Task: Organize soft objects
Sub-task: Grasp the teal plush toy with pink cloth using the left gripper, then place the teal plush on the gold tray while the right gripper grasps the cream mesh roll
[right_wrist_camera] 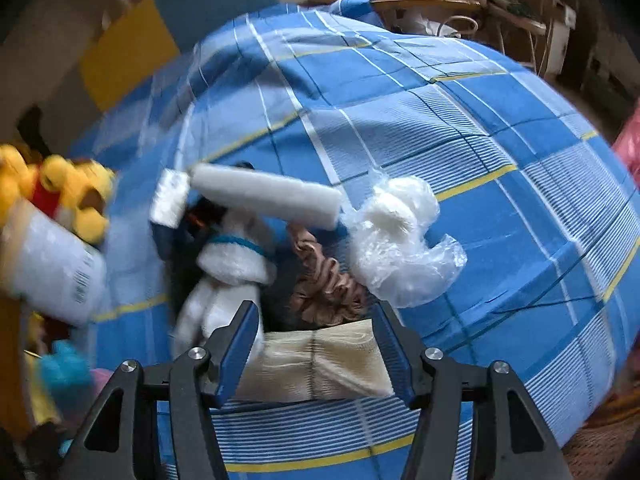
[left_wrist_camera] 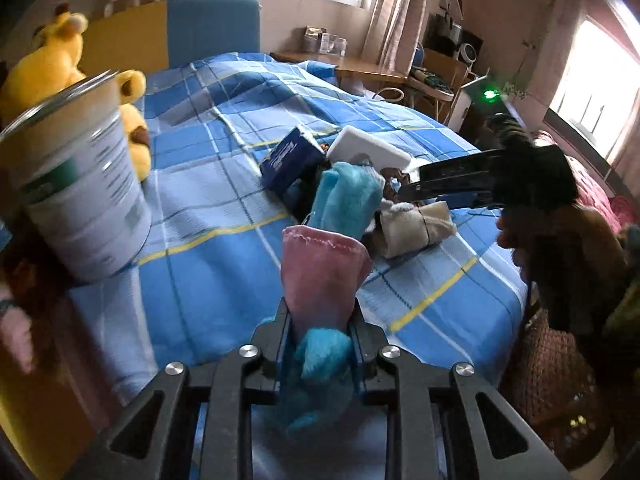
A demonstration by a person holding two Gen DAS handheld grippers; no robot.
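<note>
Left wrist: left tool [left_wrist_camera: 320, 336] clamps pink-blue plush [left_wrist_camera: 324, 276].

Print on the tin [left_wrist_camera: 80, 184] is too blurred to read.

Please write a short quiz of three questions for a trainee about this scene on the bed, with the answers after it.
1. True or false: the left gripper is shut on the pink and blue plush item.
2. Which thing lies between the open fingers of the right gripper? A) the cream folded cloth B) the clear plastic bag C) the white foam block
3. Fill in: the large tin can stands beside a ______ plush toy.

Key: 1 true; 2 A; 3 yellow.
</note>
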